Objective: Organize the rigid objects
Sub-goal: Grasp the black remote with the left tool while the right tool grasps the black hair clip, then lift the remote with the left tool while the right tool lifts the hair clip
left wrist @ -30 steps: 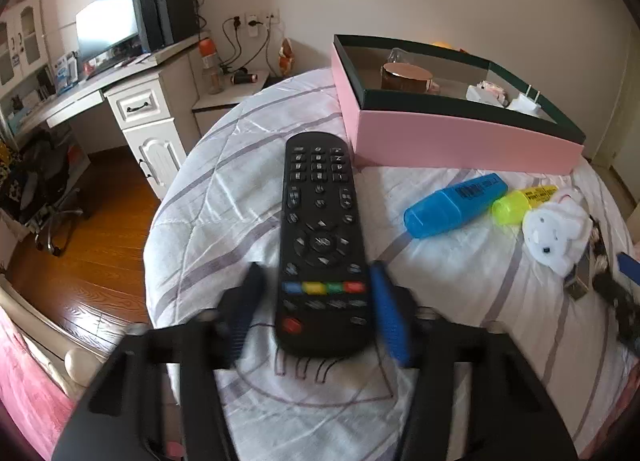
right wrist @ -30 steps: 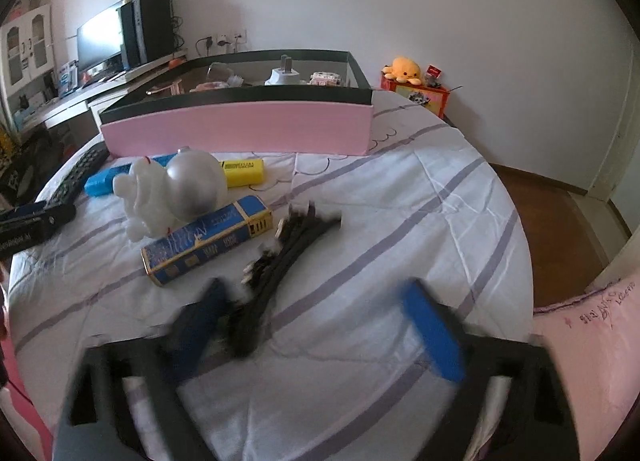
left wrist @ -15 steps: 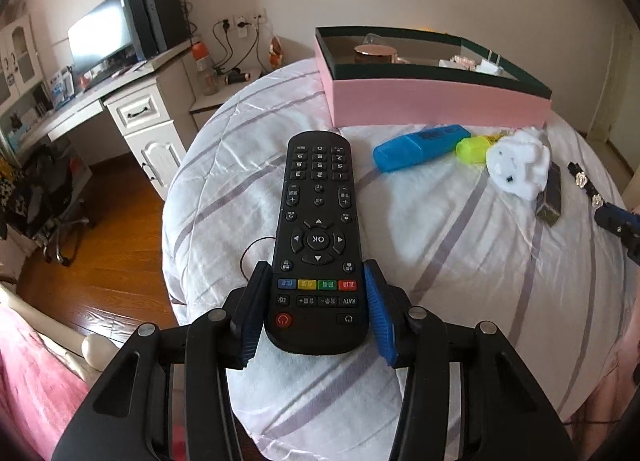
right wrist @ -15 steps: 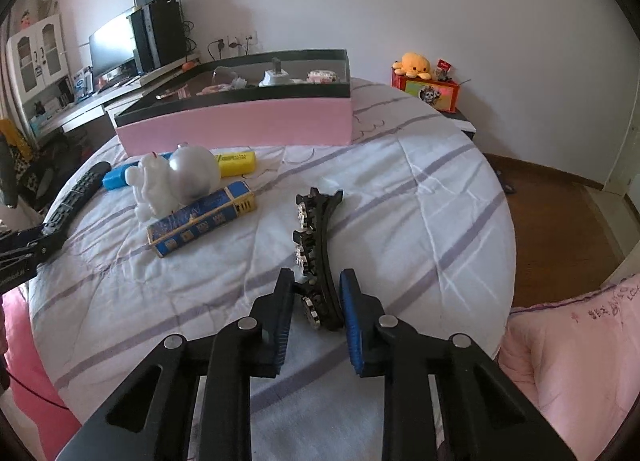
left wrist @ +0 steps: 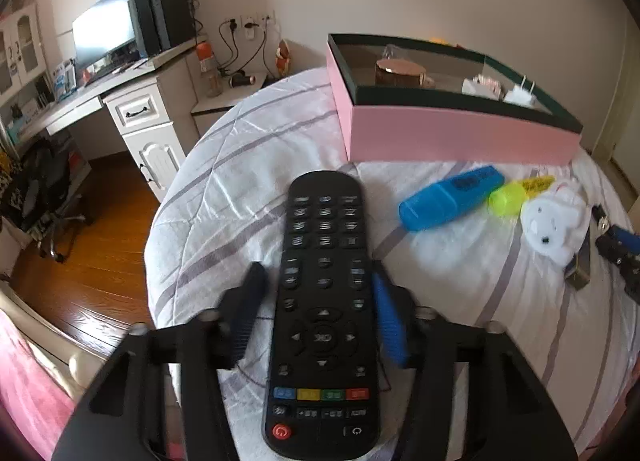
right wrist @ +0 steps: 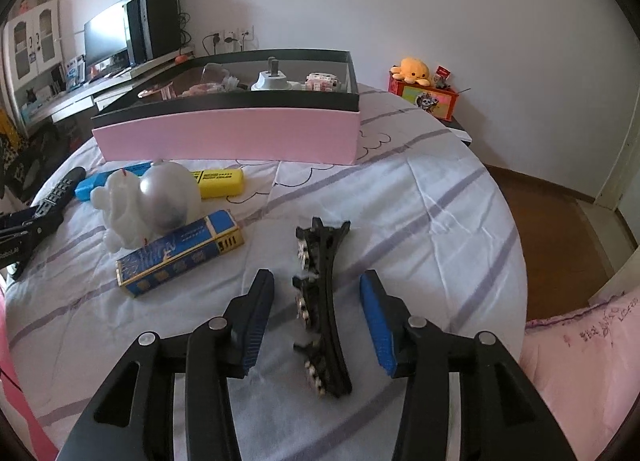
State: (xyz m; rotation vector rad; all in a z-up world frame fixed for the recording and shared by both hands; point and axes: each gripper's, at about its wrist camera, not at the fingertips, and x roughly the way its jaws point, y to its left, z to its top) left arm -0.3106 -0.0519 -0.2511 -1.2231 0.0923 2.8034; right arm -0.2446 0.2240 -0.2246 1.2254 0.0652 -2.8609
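A black remote (left wrist: 324, 301) lies lengthwise between the fingers of my left gripper (left wrist: 317, 270), which flank its middle. The jaws are closing; the blue pad is at the remote's right edge and a strip of sheet shows on the left. In the right wrist view a black hair clip (right wrist: 320, 301) with pale stones lies on the sheet between the fingers of my right gripper (right wrist: 316, 277). Those jaws are opening, with clear gaps on both sides. A pink box (left wrist: 460, 133) (right wrist: 224, 137) with a dark rim stands at the back and holds small items.
Between the grippers lie a blue highlighter (left wrist: 448, 201), a yellow highlighter (right wrist: 218, 181), a white toy (right wrist: 148, 197) and a blue carton (right wrist: 180, 257). The round bed's edge (left wrist: 160, 245) drops to wooden floor on the left. A desk (left wrist: 132, 101) stands beyond it. A pink pillow (right wrist: 580, 341) lies at the right.
My left gripper slid forward along the remote from its rear end to its middle. My right gripper's jaws, pinched on the hair clip half a second ago, have spread apart.
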